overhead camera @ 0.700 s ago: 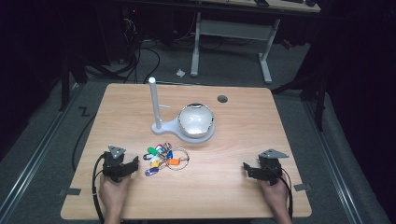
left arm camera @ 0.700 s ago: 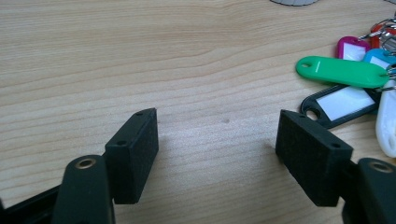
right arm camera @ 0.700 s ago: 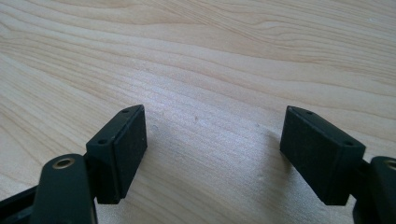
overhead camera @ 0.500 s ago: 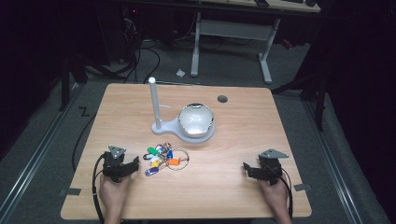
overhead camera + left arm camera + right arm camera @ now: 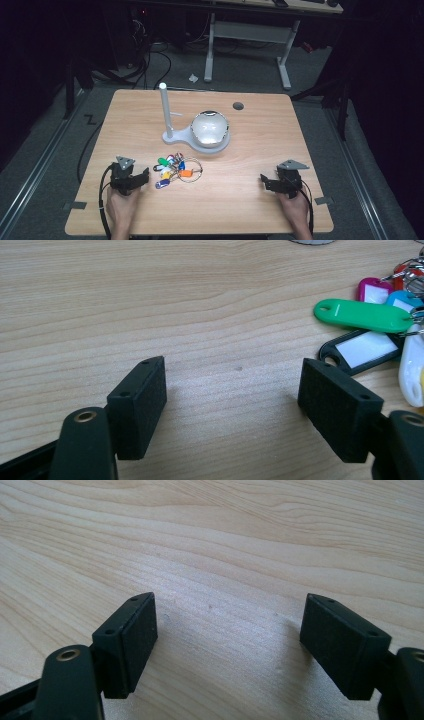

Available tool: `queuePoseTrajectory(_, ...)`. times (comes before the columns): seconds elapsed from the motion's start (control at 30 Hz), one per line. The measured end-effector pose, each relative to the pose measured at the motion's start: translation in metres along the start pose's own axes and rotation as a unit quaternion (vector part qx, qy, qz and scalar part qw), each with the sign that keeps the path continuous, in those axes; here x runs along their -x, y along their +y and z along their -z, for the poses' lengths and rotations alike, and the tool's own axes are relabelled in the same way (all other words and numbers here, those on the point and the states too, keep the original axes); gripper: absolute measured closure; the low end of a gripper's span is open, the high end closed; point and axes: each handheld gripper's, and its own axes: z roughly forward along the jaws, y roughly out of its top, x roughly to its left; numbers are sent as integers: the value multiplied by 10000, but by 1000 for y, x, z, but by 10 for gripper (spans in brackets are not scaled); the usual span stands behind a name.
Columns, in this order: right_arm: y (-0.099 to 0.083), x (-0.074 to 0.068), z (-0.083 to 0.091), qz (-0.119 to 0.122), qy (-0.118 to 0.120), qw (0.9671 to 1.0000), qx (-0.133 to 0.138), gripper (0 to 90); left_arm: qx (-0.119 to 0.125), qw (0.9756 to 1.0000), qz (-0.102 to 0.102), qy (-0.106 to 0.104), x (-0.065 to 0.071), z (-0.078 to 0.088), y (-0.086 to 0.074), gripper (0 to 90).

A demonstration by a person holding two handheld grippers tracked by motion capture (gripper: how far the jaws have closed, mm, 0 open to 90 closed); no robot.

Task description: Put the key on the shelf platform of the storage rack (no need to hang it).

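The bunch of key tags (image 5: 174,169) lies on the table (image 5: 260,150) in the high view, one cluster of coloured plastic tags on a wire ring, green, white, blue and orange among them, just right of the left claw (image 5: 142,176) and in front of the single white stand (image 5: 192,134), which carries one upright post and one domed bowl-like part whose contents I cannot tell. The right claw (image 5: 266,181) rests well apart, near the table's right front. In the left gripper view, the left claw (image 5: 232,400) stands wide with only bare wood between its jaws, and five tags show at the right: pink, green, black-framed, white and a sliver of blue. In the right gripper view, the right claw (image 5: 227,637) also gapes wide over bare table.
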Motion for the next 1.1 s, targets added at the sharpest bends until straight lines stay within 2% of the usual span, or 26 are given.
queuePoseTrajectory(0.4,0,0,0,-5,0,10000,-2,231,7,10000,54,63,1,0,0,292)
queuePoseTrajectory(0.63,0,0,0,-7,3,10000,-1,231,40,9999,72,98,1,1,0,378)
queuePoseTrajectory(0.73,0,0,0,-9,3,10000,-3,231,61,10000,15,38,2,1,0,404)
queuePoseTrajectory(0.93,0,0,0,-7,2,10000,-2,231,164,9998,29,-72,3,4,0,408)
queuePoseTrajectory(1.1,0,0,0,-6,2,10000,-1,232,262,9994,53,-204,5,9,1,384)
